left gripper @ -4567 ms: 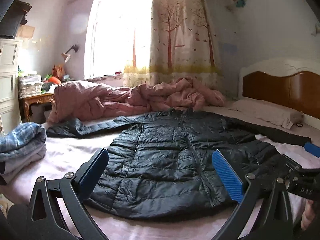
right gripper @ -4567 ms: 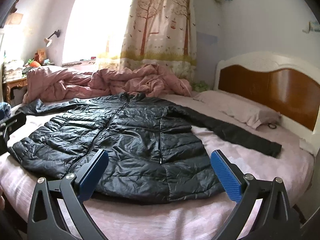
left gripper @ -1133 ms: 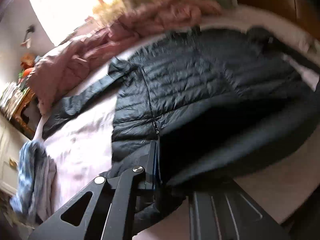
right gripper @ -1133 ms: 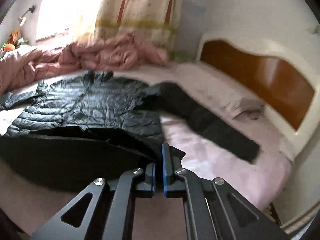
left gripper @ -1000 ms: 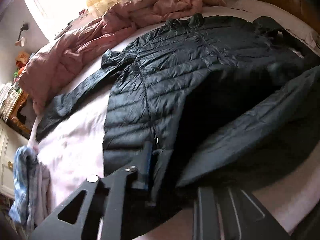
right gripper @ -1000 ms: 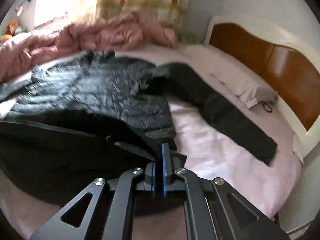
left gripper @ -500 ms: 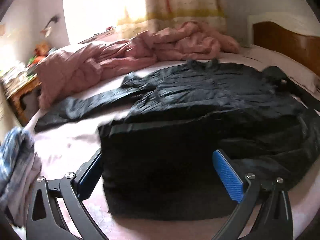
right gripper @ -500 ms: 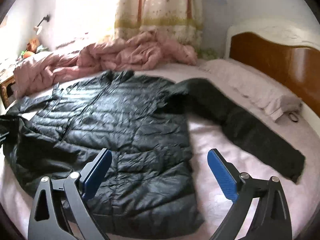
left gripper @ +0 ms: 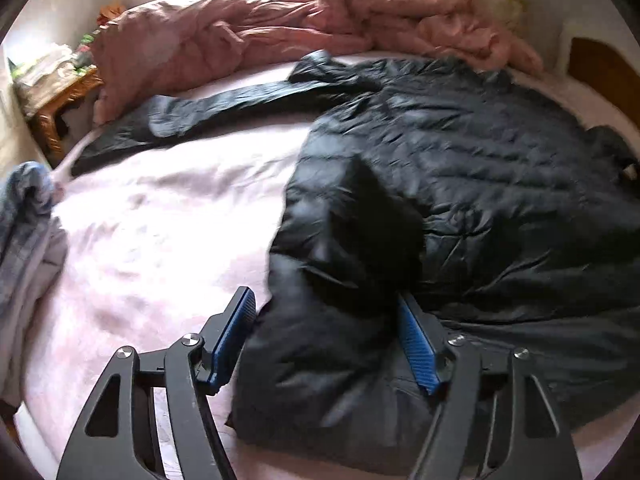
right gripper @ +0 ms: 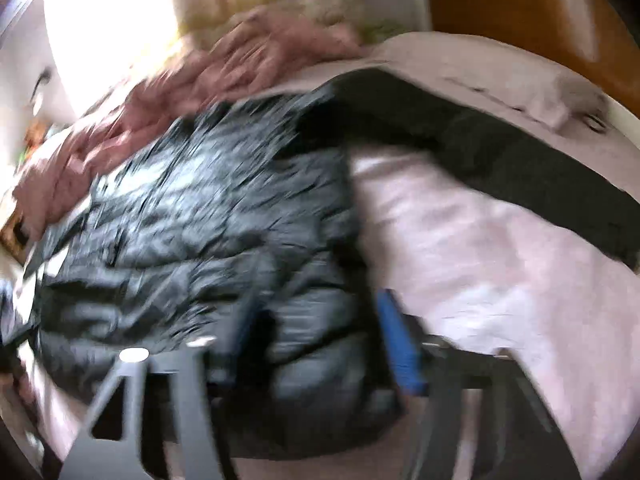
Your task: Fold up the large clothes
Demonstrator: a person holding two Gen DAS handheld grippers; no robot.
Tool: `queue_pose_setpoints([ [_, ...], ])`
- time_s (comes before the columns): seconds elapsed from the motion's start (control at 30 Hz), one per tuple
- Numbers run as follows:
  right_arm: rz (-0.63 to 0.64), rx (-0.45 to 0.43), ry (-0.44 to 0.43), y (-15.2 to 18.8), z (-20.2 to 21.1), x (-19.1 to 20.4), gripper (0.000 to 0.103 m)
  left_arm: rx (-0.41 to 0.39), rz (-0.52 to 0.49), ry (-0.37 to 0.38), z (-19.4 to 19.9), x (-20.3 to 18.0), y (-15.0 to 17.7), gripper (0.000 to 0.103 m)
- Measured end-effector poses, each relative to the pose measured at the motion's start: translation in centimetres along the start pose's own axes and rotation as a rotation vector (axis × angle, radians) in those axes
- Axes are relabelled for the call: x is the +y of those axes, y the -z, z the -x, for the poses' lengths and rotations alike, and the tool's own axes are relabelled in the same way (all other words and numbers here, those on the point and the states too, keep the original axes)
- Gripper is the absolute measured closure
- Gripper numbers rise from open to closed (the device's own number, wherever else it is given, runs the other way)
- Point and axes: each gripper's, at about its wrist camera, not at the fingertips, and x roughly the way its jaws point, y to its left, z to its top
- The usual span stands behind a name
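A black quilted puffer jacket [left gripper: 460,200] lies on the pink bed sheet [left gripper: 160,220], its lower part folded up over the body. One sleeve [left gripper: 224,108] stretches out to the left. My left gripper [left gripper: 328,340] is open, its blue pads either side of the folded left corner. In the blurred right wrist view the jacket [right gripper: 200,208] fills the left and its other sleeve [right gripper: 520,160] runs to the right. My right gripper [right gripper: 320,340] is open astride the jacket's folded right corner.
A rumpled pink duvet [left gripper: 280,28] lies along the far side of the bed. Folded blue plaid clothes [left gripper: 24,216] sit at the left edge, with a wooden side table [left gripper: 60,96] beyond. A wooden headboard [right gripper: 540,12] and a pillow [right gripper: 500,80] are at the right.
Both grippers let go of the jacket hem after carrying it up over the body, opened, and have now dropped low over the folded edge's two corners. The right view is swinging.
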Motion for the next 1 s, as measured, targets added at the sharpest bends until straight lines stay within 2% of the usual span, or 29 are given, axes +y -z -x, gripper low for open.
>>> queue_pose_setpoints([
  [0.03, 0.047, -0.002, 0.046, 0.2, -0.6, 0.6, 0.066, -0.008, 0.005, -0.03, -0.1, 0.0, 0.3, 0.019],
  [0.07, 0.075, 0.0, 0.106, 0.3, -1.2, 1.0, 0.073, -0.005, 0.022, -0.058, 0.0, 0.2, 0.4, 0.016],
  [0.1, 0.061, -0.003, 0.126, 0.3, -1.4, 0.9, 0.086, 0.0, 0.035, -0.06, 0.1, 0.7, 0.4, 0.016],
  [0.13, 0.041, -0.019, 0.133, 0.3, -1.2, 0.7, 0.091, 0.005, 0.047, -0.055, 0.2, 1.0, 0.5, 0.016],
  [0.2, -0.001, -0.07, 0.18, 0.2, -0.4, 0.0, 0.1, 0.011, 0.055, -0.048, -0.1, 1.7, 0.7, 0.016],
  [0.27, -0.026, -0.086, 0.322, 0.2, -0.1, -1.1, 0.101, 0.009, 0.054, -0.049, -0.2, 1.9, 0.8, 0.016],
  [0.3, -0.056, -0.065, 0.348, 0.0, -0.4, -2.3, 0.101, -0.002, 0.05, -0.057, -0.1, 2.0, 1.0, 0.016],
  [0.37, -0.16, -0.048, 0.249, -0.2, -0.2, -4.1, 0.101, -0.074, 0.058, -0.09, 1.2, 2.3, 1.4, 0.016],
  [0.4, -0.202, -0.079, 0.221, -0.2, 0.6, -4.7, 0.101, -0.137, 0.061, -0.114, 2.6, 2.4, 1.6, 0.016],
  [0.43, -0.221, -0.11, 0.199, -0.2, 1.5, -5.2, 0.101, -0.242, 0.046, -0.149, 4.6, 2.3, 1.9, 0.016],
  [0.47, -0.223, -0.134, 0.181, -0.2, 2.3, -5.4, 0.099, -0.331, 0.016, -0.179, 6.3, 2.0, 2.1, 0.01],
  [0.53, -0.188, -0.194, 0.167, 0.0, 4.4, -5.0, 0.085, -0.472, -0.046, -0.24, 9.5, 1.3, 2.5, 0.004],
  [0.57, -0.169, -0.213, 0.176, 0.2, 5.1, -4.6, 0.061, -0.513, -0.056, -0.249, 10.7, 1.1, 2.9, 0.004],
  [0.6, -0.14, -0.235, 0.199, 0.5, 5.9, -4.0, 0.031, -0.537, -0.061, -0.262, 11.4, 0.9, 3.3, 0.004],
  [0.63, -0.118, -0.254, 0.227, 0.6, 6.5, -3.4, 0.023, -0.562, -0.067, -0.283, 12.2, 0.4, 3.9, 0.003],
  [0.7, -0.046, -0.318, 0.241, 1.0, 7.9, -1.5, 0.022, -0.586, -0.078, -0.258, 13.1, -0.3, 4.9, 0.001],
  [0.8, 0.052, -0.352, 0.213, 1.2, 9.0, 1.2, 0.021, -0.611, -0.125, -0.126, 14.1, -1.9, 5.7, 0.0],
  [0.87, 0.105, -0.376, 0.183, 1.6, 9.7, 3.0, 0.015, -0.564, -0.134, -0.021, 14.1, -3.1, 5.4, 0.0],
  [0.97, 0.15, -0.363, 0.136, 2.1, 9.8, 5.3, 0.015, -0.454, -0.096, 0.164, 13.3, -4.8, 4.4, 0.002],
  [1.0, 0.154, -0.352, 0.118, 2.3, 9.8, 5.7, 0.015, -0.44, -0.102, 0.187, 13.1, -5.7, 4.1, 0.006],
])
